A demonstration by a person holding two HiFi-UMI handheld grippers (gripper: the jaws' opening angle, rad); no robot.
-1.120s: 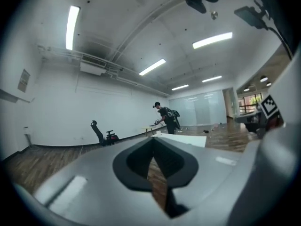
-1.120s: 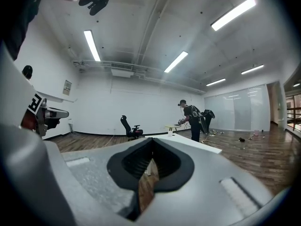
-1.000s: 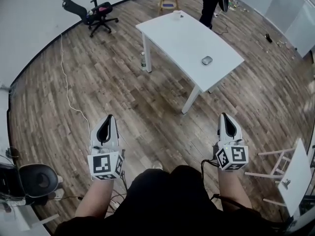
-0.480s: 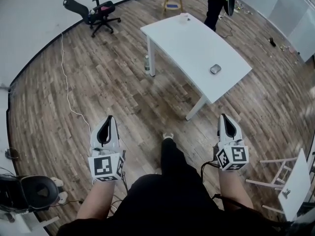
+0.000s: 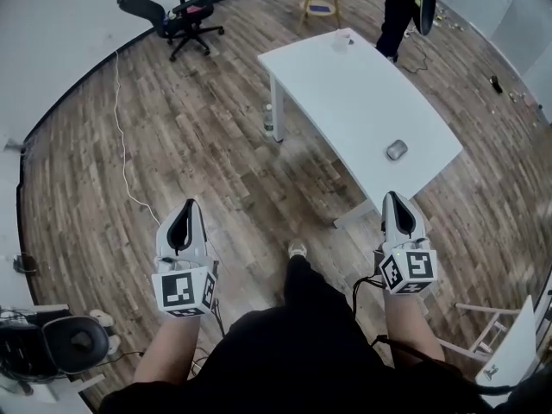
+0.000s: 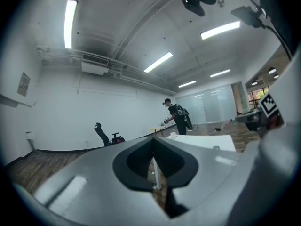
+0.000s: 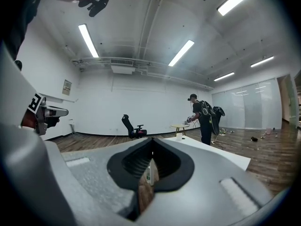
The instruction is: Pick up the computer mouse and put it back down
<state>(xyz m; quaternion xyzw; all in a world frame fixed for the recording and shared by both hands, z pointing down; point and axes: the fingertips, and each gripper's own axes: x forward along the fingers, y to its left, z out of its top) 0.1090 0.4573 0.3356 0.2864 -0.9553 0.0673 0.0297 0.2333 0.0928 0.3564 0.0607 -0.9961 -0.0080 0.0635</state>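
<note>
Mouse sits near the right edge of the table, small and grey, seemingly alone there. Left gripper and right gripper hover over the floor, short of the table, jaws pressed together, holding nothing.

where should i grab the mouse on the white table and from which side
Probably its two long sides, from above over the table's near edge: the mouse lies flat, a low rounded oval close to that edge, so the sides suit the jaws best. The right gripper is nearer but shut; open it first.
</note>
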